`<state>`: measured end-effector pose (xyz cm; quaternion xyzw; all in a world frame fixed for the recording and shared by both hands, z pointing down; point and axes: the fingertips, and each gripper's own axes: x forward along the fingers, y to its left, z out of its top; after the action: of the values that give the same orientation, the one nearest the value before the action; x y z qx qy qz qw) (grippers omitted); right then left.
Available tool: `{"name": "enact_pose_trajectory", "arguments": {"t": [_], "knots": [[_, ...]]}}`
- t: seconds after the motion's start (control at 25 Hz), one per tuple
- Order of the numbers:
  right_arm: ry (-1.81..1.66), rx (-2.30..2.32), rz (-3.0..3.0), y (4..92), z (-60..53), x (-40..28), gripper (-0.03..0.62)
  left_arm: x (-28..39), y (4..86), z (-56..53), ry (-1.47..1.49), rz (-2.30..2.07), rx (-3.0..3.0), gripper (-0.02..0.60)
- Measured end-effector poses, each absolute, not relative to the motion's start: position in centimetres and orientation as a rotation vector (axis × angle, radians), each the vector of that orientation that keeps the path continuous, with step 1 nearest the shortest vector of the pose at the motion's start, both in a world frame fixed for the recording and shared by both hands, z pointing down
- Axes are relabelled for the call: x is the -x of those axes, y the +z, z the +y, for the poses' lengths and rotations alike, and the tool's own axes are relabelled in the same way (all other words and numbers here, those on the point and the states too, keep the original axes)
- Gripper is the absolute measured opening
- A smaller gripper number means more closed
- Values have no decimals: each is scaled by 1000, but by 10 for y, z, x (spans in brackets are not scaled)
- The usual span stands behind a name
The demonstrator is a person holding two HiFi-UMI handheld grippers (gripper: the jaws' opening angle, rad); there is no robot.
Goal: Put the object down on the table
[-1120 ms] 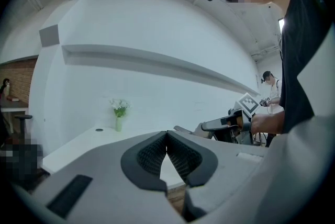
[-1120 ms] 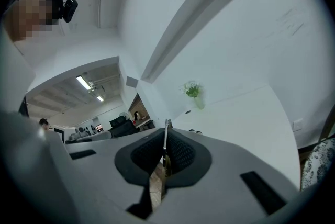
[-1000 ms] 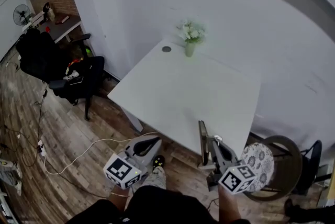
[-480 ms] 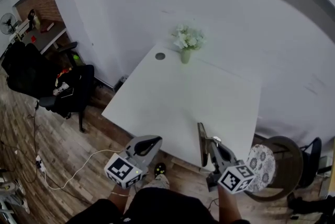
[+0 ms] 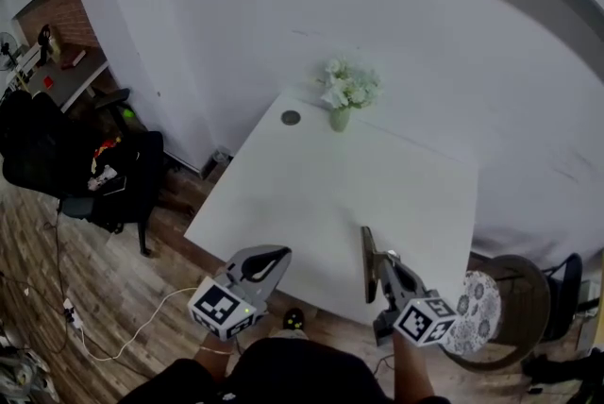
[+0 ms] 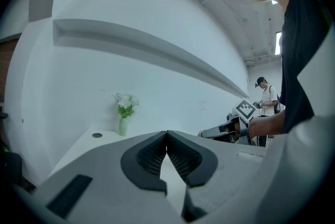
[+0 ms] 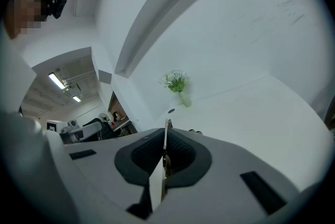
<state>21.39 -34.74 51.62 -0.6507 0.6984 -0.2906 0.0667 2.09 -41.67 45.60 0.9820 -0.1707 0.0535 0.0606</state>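
My right gripper point(image 5: 381, 267) is shut on a thin, flat, dark object point(image 5: 366, 250) that stands on edge and rises above the jaws. In the right gripper view that object point(image 7: 167, 127) shows as a narrow edge between the pads of the right gripper point(image 7: 165, 148). It hangs over the near edge of the white table point(image 5: 359, 185). My left gripper point(image 5: 272, 258) is at the table's near left edge, its jaws point(image 6: 167, 137) closed tip to tip with nothing in them.
A small vase of white flowers point(image 5: 343, 94) and a dark round disc point(image 5: 291, 118) sit at the table's far side by the white wall. A chair with a patterned cushion point(image 5: 475, 307) stands at the right, a black office chair point(image 5: 106, 177) at the left on the wood floor.
Both grippers have moved forward to the table's near edge, and the table now lies closer below me. The flat object stays gripped on edge in the right gripper.
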Motion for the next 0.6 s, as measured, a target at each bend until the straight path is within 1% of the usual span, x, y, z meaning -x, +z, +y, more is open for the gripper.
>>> {"name": "enact_pose_trajectory", "arguments": {"t": [0.6], "knots": [[-1098,1976,1968,577,-399,-234,2,-32,467,-466,193,-498,-2950,-2]]}}
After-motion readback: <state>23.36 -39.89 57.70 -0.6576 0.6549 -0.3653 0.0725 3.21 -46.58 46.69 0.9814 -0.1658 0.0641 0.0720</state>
